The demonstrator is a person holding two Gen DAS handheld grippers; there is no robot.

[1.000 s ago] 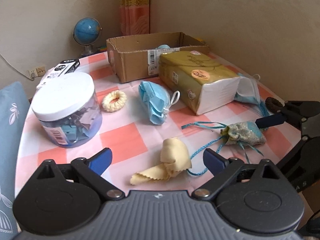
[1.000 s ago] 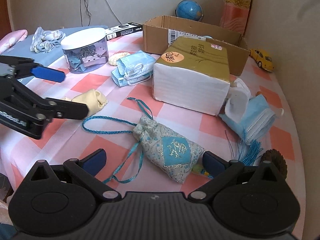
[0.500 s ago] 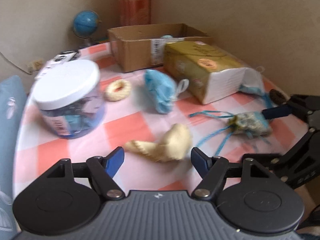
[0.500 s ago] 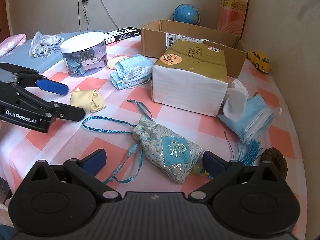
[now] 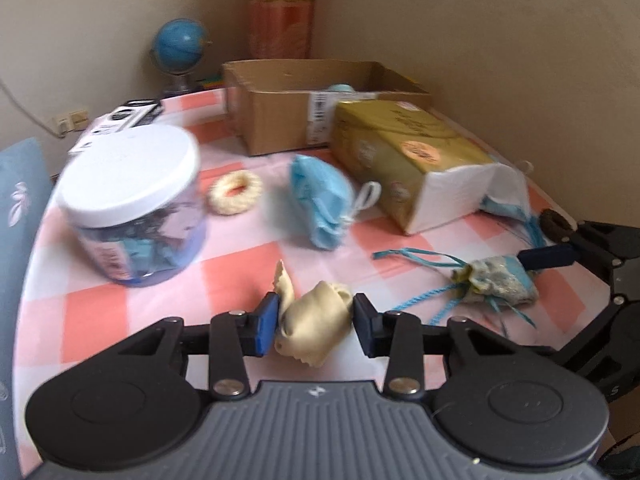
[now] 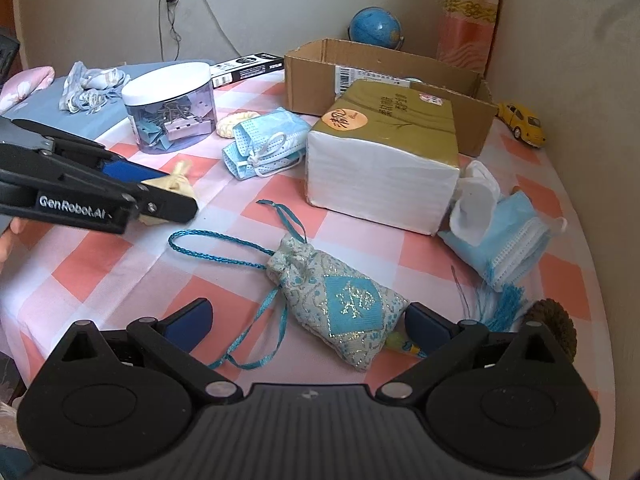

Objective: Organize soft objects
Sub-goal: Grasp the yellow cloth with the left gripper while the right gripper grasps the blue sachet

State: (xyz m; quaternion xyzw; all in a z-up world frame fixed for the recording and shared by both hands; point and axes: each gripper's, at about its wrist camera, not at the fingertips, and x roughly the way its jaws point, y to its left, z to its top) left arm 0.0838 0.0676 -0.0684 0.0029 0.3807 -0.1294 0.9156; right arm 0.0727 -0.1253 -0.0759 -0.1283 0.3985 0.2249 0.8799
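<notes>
My left gripper (image 5: 315, 322) is shut on a crumpled yellow cloth (image 5: 314, 326) on the checked tablecloth; it also shows in the right wrist view (image 6: 168, 194), where the cloth (image 6: 176, 182) bulges between the jaws. My right gripper (image 6: 308, 326) is open, its jaws on either side of a blue-and-silver drawstring pouch (image 6: 340, 300) that lies on the table; the pouch (image 5: 496, 284) also shows at the right of the left wrist view. A folded blue face mask (image 6: 266, 146) lies in the middle. More blue masks (image 6: 508, 240) lie right of the tissue pack.
An open cardboard box (image 6: 384, 76) stands at the back. A gold tissue pack (image 6: 384, 152) stands before it. A clear jar of binder clips (image 6: 170, 106), a cream scrunchie (image 5: 235, 193), a globe (image 6: 374, 26), a yellow toy car (image 6: 524, 122) and a brown pom (image 6: 554, 328) surround them.
My left gripper has moved in over the yellow cloth and shut on it. The right gripper has stayed open around the pouch.
</notes>
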